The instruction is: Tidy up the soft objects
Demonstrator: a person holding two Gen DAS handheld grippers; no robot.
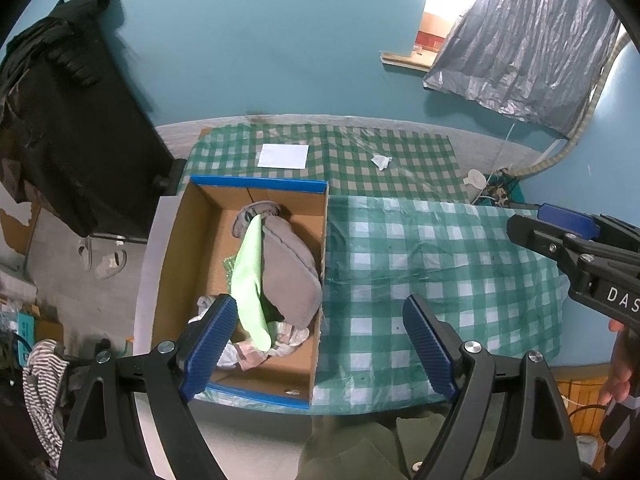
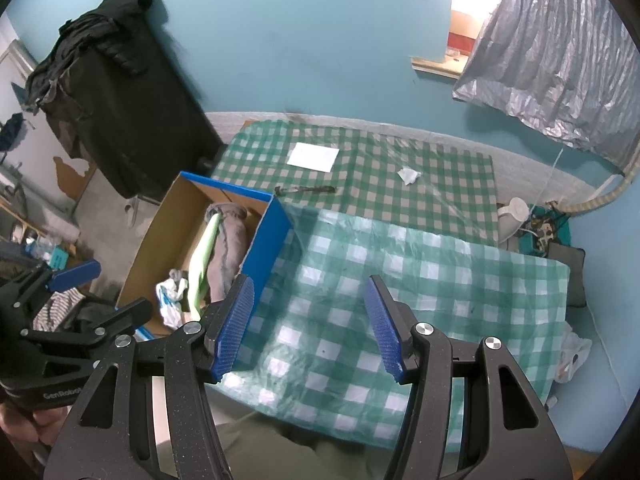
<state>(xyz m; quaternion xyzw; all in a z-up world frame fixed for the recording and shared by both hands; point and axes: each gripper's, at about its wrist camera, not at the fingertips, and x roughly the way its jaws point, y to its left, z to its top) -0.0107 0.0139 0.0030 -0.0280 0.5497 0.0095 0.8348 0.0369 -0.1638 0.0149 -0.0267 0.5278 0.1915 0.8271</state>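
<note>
Seen from the left wrist, the left claw hangs spread and empty above a surface draped in green-and-white checked plastic, its left finger over the near end of a blue-edged cardboard box. Inside the box lie the soft objects: a grey slipper, a light green cloth draped across it, and crumpled white fabric at the near end. A white sheet of paper and a small crumpled white scrap rest on the far cloth below a teal wall; dark garments hang at left and a silvery sheet at upper right. From the right wrist, the right claw is likewise spread and empty over the checked surface, just right of the box, where slipper, green cloth and white fabric show. The left claw appears at lower left.
</note>
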